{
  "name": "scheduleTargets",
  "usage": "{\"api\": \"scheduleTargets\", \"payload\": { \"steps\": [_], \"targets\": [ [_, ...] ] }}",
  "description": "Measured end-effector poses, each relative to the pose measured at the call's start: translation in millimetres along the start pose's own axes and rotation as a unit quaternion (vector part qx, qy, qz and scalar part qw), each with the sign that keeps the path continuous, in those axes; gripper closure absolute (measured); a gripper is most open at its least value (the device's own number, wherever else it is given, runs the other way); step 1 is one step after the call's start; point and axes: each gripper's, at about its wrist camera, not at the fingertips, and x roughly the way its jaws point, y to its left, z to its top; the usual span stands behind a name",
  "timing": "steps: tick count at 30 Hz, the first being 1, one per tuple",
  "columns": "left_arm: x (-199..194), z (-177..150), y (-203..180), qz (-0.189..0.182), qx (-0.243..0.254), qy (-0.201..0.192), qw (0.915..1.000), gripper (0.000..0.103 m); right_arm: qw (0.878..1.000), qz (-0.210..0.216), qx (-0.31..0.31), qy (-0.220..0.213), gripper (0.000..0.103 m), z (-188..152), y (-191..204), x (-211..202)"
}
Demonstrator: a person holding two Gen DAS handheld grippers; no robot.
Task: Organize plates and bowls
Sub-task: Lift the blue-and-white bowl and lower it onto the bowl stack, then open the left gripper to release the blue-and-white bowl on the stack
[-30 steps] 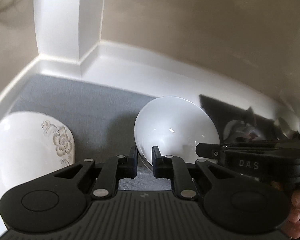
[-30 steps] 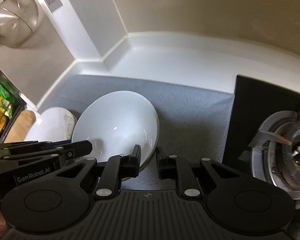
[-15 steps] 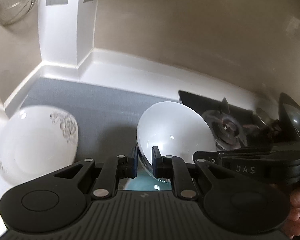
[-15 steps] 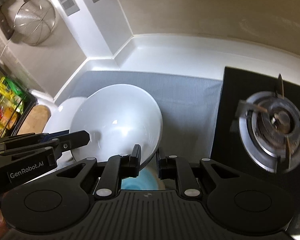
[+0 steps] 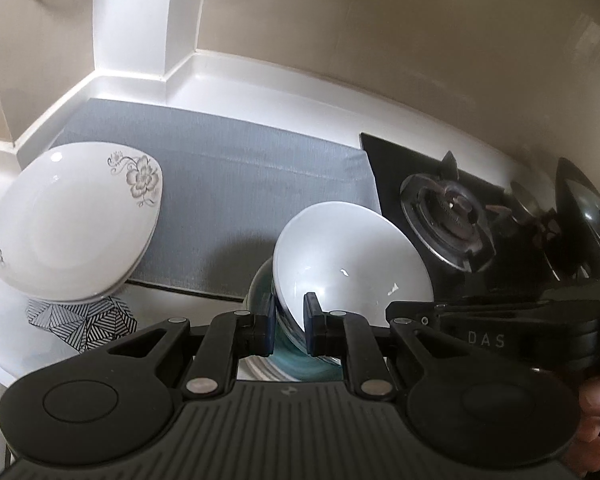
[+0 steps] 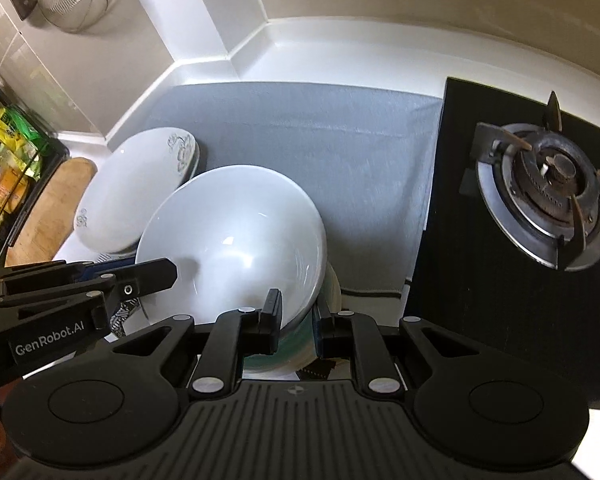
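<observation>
Pinching the rim of the white bowl (image 5: 350, 258) from two sides, I hold it tilted above the near edge of the counter (image 5: 332, 92): my left gripper (image 5: 286, 322) has its fingers nearly together on the near rim, one pad inside the bowl and one outside, and my right gripper (image 6: 296, 318) clamps the rim the same way from the other side. Under the bowl sits a teal-glazed dish (image 5: 288, 358) with pale plates stacked beneath it, right at the counter's front edge. A flower-patterned plate (image 5: 76, 220) rests toward the left edge, on top of a black-and-white geometric dish (image 5: 80, 318), overlapping the front left corner of the grey mat (image 5: 236, 184). Along the mat's right edge lies the black hob with its gas burner (image 6: 544, 204).
</observation>
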Motion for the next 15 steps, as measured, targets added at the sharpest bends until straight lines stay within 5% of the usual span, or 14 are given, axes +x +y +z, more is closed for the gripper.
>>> {"api": "scheduleTargets", "payload": {
  "steps": [15],
  "targets": [
    [14.4, -12.9, 8.9, -0.002, -0.015, 0.022, 0.9996, 0.088, 0.999, -0.016, 0.001, 0.028, 0.086, -7.2, 2.6, 16.5]
  ]
}}
